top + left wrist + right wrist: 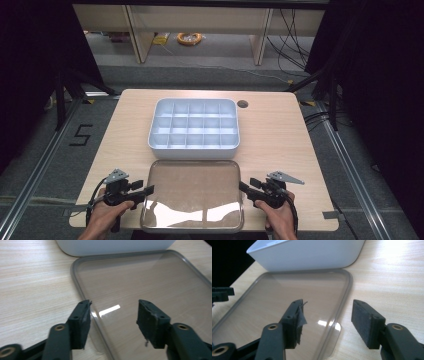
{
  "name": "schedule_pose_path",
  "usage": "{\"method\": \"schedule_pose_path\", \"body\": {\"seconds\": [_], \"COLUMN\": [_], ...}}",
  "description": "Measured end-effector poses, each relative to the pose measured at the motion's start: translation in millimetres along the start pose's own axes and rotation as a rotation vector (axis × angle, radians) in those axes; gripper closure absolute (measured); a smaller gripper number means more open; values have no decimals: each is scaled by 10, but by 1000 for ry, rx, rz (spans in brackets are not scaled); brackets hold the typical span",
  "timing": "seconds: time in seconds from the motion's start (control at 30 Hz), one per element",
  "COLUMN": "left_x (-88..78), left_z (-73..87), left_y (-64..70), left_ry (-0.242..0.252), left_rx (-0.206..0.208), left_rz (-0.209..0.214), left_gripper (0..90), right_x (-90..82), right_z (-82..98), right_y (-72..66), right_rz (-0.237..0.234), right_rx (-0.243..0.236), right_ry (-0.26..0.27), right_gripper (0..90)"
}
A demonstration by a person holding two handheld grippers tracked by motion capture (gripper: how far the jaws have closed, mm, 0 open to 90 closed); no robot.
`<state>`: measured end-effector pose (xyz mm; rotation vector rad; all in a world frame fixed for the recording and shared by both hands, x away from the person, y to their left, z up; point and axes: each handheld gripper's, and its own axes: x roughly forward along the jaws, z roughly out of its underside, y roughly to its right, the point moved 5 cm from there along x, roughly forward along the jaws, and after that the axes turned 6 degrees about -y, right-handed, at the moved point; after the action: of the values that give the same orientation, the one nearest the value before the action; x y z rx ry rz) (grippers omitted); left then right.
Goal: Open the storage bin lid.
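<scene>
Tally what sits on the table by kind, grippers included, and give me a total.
White divided box: 1
Clear lid: 1
Grippers: 2, the left gripper and the right gripper, both open at the lid's side edges
Total: 4

Even overhead light on the table point(280, 130), bright against near-black surroundings left and right. Strong white glare patches on the clear lid point(192, 192) near its front edge; 1 bright streak repeats in both gripper views. High view soft, low detail. Gripper views: jaws slightly blurred up close, far corner of tabletop overexposed.
</scene>
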<state>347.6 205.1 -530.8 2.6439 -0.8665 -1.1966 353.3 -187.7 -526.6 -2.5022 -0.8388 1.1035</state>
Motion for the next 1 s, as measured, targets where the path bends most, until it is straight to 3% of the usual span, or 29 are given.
{"method": "schedule_pose_path", "body": {"seconds": [0.1,0.13,0.17,0.23,0.3,0.33,0.37,0.47,0.53,0.57,0.6,0.77,0.8,0.83,0.87,1.0], "left_x": [-9,-16,-20,-15,-12,-13,-15,-19,-23,-23,-30,-54,-60,-64,-64,-85], "left_z": [-19,-22,-27,-30,-32,-37,-41,-52,-57,-57,-56,-53,-44,-40,-37,-18], "left_y": [14,17,21,22,33,41,48,74,87,90,92,120,123,132,141,184], "left_ry": [21,19,19,23,24,23,25,35,44,46,41,51,46,48,55,52], "left_rx": [-3,-1,1,5,3,6,8,28,30,35,37,51,57,62,64,84], "left_rz": [8,0,-4,5,15,23,28,42,49,56,65,71,73,77,78,87], "left_gripper": [361,346,329,297,271,259,248,204,198,188,181,180,178,178,178,170], "right_x": [-17,-14,-29,-32,-52,-53,-55,-64,-71,-94,-96,-121,-129,-123,-131,-120], "right_z": [-14,-40,-43,-78,-88,-83,-93,-102,-104,-83,-90,-86,-75,-83,-51,-27], "right_y": [7,32,3,13,2,-37,-15,-19,-32,-66,-69,-84,-121,-96,-135,-171], "right_rz": [12,4,3,3,3,-29,-22,-22,-32,-34,-45,-32,-39,-24,-35,-50], "right_rx": [-21,-69,-54,-107,-114,-90,-121,-137,-136,-97,-124,-192,-165,-212,-202,-204], "right_ry": [0,35,36,64,66,69,75,92,93,59,81,61,62,67,40,35], "right_gripper": [402,391,382,371,344,333,324,303,296,290,278,245,230,217,201,176]}}
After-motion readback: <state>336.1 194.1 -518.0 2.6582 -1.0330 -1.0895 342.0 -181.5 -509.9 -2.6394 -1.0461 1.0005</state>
